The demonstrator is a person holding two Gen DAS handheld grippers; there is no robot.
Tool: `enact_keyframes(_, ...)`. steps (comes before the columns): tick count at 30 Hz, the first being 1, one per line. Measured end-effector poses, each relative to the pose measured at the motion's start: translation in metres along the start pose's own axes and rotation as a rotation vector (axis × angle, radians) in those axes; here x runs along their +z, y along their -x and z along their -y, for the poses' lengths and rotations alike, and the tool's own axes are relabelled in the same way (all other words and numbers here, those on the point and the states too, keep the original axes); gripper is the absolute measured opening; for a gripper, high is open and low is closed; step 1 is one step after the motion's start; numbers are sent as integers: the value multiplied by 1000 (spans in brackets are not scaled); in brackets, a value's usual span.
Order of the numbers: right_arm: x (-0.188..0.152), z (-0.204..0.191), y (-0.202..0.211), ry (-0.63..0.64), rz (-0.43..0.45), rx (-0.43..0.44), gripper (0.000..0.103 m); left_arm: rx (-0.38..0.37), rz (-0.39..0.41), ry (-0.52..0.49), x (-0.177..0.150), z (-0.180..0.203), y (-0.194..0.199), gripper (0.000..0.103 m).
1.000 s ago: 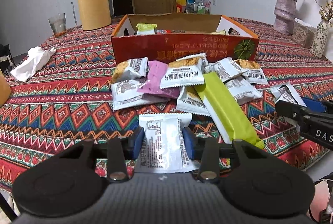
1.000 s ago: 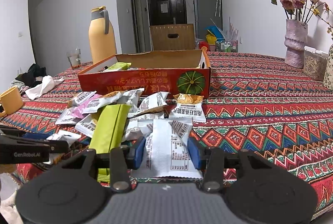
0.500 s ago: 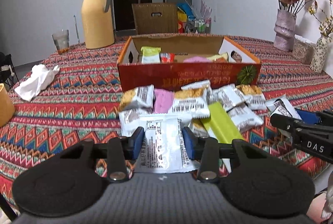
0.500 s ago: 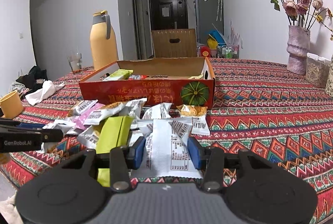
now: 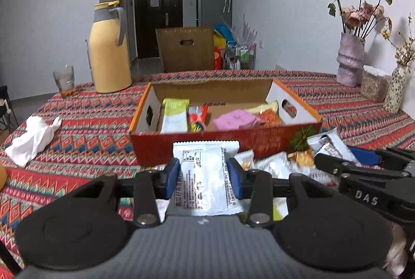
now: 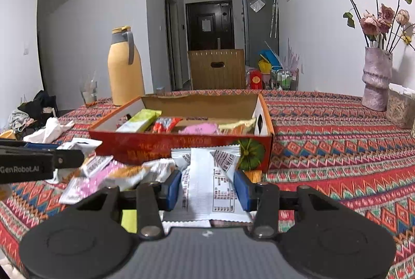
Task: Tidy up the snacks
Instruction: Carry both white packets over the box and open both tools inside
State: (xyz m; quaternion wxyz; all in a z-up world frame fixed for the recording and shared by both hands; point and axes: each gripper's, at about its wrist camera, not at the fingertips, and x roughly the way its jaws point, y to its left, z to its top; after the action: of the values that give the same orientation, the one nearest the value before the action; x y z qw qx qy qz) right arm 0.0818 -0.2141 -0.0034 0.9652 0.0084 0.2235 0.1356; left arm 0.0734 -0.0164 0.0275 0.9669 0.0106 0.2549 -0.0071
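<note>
My left gripper (image 5: 205, 176) is shut on a white snack packet (image 5: 205, 175) held above the table, just short of the red cardboard box (image 5: 207, 144). My right gripper (image 6: 207, 187) is shut on another white snack packet (image 6: 208, 183), also raised in front of the box (image 6: 181, 146). Inside the box lie a green-and-white packet (image 5: 174, 114), a red one, a pink packet (image 5: 234, 119) and an orange one. Loose white, pink and green packets (image 6: 114, 172) lie on the cloth before the box. The right gripper shows at the right edge of the left wrist view.
A yellow thermos jug (image 5: 110, 48) and a glass (image 5: 64, 79) stand behind the box at left. A crumpled white tissue (image 5: 33, 139) lies on the patterned tablecloth (image 6: 337, 149). A purple vase of dried roses (image 6: 376, 79) stands far right. A cardboard chair back (image 6: 216, 69) rises beyond the table.
Both grippers have risen and moved forward toward the box with their packets. The inside of the box now shows, and the loose packets have dropped lower in view.
</note>
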Motion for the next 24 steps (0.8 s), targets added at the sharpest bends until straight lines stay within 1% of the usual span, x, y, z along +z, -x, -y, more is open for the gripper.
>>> enact_keyframes(9, 30, 3, -29, -14, 33, 5, 44, -2, 74, 2, 40, 9, -20, 41)
enact_keyframes(12, 40, 5, -40, -17, 44, 9, 44, 7, 92, 0, 54, 11, -31, 41)
enact_keyframes(16, 56, 8, -55, -18, 64, 9, 44, 19, 98, 4, 68, 12, -48, 41)
enact_keyframes(24, 87, 13, -95, -8, 87, -22, 44, 54, 93, 21, 91, 4, -91, 41)
